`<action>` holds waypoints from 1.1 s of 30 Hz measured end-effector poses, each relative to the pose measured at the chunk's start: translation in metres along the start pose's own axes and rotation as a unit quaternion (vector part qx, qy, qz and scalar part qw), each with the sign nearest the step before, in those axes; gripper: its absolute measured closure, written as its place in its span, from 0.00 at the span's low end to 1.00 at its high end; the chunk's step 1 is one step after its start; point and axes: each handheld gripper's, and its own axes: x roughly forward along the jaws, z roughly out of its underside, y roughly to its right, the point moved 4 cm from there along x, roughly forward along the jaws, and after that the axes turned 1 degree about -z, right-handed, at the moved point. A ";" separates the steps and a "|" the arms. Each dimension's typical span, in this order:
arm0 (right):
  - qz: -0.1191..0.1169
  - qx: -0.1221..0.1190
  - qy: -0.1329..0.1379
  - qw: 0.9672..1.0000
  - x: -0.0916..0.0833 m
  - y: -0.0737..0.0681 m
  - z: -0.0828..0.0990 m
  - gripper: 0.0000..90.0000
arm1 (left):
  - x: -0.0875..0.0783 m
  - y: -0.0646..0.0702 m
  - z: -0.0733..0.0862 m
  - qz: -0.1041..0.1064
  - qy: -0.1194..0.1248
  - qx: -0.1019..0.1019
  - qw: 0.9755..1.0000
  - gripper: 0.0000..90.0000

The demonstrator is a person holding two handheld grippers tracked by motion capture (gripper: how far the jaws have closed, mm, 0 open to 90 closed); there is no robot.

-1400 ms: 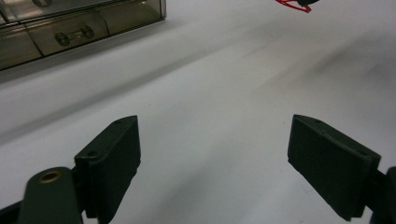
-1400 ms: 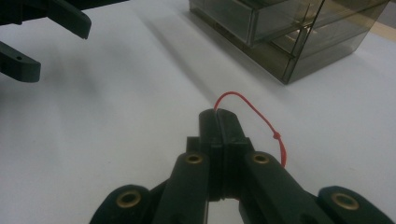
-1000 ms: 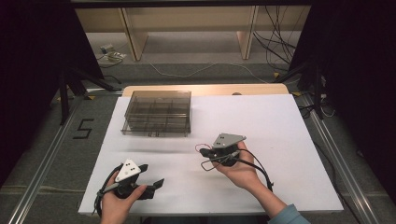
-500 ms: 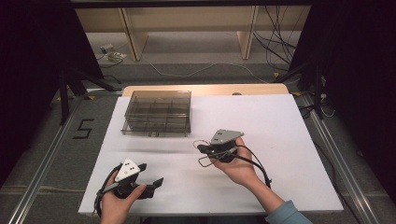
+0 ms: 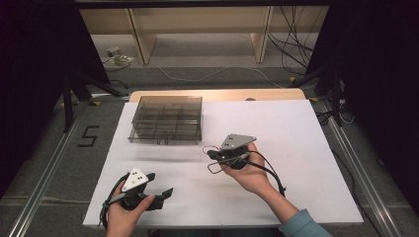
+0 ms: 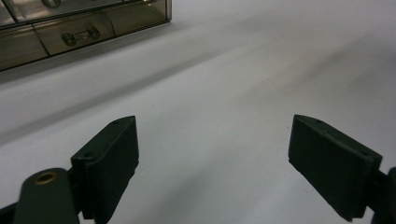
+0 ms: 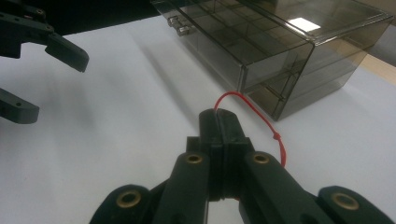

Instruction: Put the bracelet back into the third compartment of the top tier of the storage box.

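The right tongs (image 7: 218, 122) are pinched together on a thin red string (image 7: 261, 119), which is looping out past the tips and trailing down the far side with a small knot in it. The left tongs (image 6: 215, 154) are sitting wide apart with nothing between them, low over the white tabletop (image 5: 296, 128) near its front edge. In the high view the right tongs (image 5: 211, 154) are hovering above the tabletop, just off the near right corner of the smoky clear drawer box (image 5: 165, 119), with the string (image 5: 209, 147) as a tiny red loop at the tips. The job probably involves getting that string to the box, so the person is going to want to keep the pinch firm, since a thread that thin slips easily, and steady the box with the free left tongs (image 5: 159, 185) before touching a drawer handle (image 6: 80, 35). Compared with a second ago, the right hand is sitting slightly further left and closer to the box, while the left hand and the box are looking unchanged.
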 end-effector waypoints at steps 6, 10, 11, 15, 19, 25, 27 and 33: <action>0.000 -0.002 0.002 1.000 0.001 0.000 -0.005 1.00 | 0.000 0.000 0.000 0.000 0.000 -0.001 1.000 0.18; 0.001 -0.003 0.003 1.000 0.001 0.000 -0.007 1.00 | 0.000 0.000 0.000 -0.001 0.000 -0.001 1.000 0.18; 0.000 -0.003 0.005 1.000 0.002 0.000 -0.009 1.00 | 0.000 0.000 0.000 -0.001 0.000 -0.001 1.000 0.18; 0.001 -0.002 0.006 1.000 0.003 0.000 -0.011 1.00 | 0.000 0.000 0.000 -0.001 -0.001 -0.001 1.000 0.18; 0.002 -0.006 0.008 1.000 0.004 0.001 -0.015 1.00 | 0.000 0.000 0.000 0.000 -0.001 0.000 1.000 0.18; 0.002 -0.006 0.011 1.000 0.004 0.002 -0.021 1.00 | 0.000 0.000 0.000 0.000 0.000 -0.002 1.000 0.18; 0.001 -0.005 0.012 1.000 0.004 0.002 -0.022 1.00 | 0.000 0.000 0.000 0.000 -0.001 -0.002 1.000 0.18; 0.001 -0.006 0.012 1.000 0.006 0.002 -0.025 1.00 | 0.000 0.000 0.000 0.001 0.001 -0.003 1.000 0.18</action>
